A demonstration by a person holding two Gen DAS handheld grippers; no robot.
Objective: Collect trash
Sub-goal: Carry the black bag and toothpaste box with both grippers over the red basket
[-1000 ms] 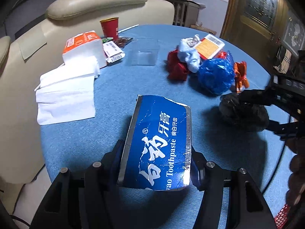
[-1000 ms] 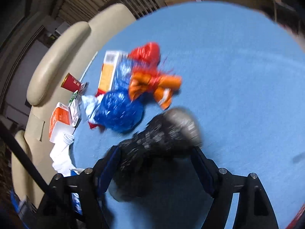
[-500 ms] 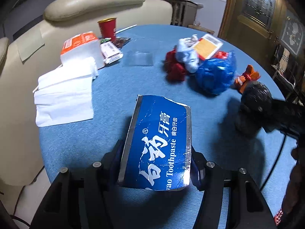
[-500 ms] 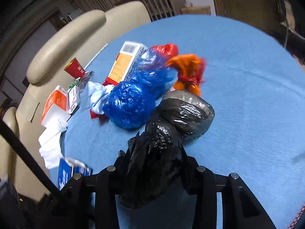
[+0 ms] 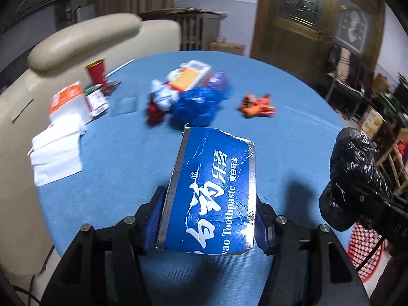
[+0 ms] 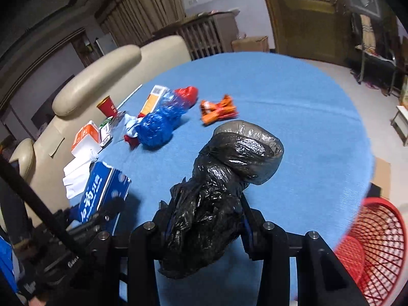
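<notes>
My left gripper [image 5: 207, 219] is shut on a torn blue toothpaste box [image 5: 211, 191], held above the blue table [image 5: 127, 158]. The box also shows in the right wrist view [image 6: 102, 193]. My right gripper [image 6: 206, 227] is shut on a knotted black plastic bag [image 6: 224, 178], lifted off the table; the bag also shows in the left wrist view [image 5: 352, 176] at the right. A red mesh basket [image 6: 377, 250] stands on the floor beyond the table's near right edge, also in the left wrist view [image 5: 364, 250].
On the table lie a blue crumpled bag [image 6: 158, 125], a red bag [image 6: 187, 93], orange wrappers [image 6: 219, 109], an orange-white carton [image 6: 154, 99], a red cup [image 6: 107, 105], a tissue pack [image 6: 85, 136] and white napkins [image 6: 76, 170]. A cream sofa [image 6: 97, 76] borders the far left.
The right gripper closed on the black bag and lifted it off the table, drawing it back toward the near right edge. Both cameras rose and pulled back; the red basket came into view.
</notes>
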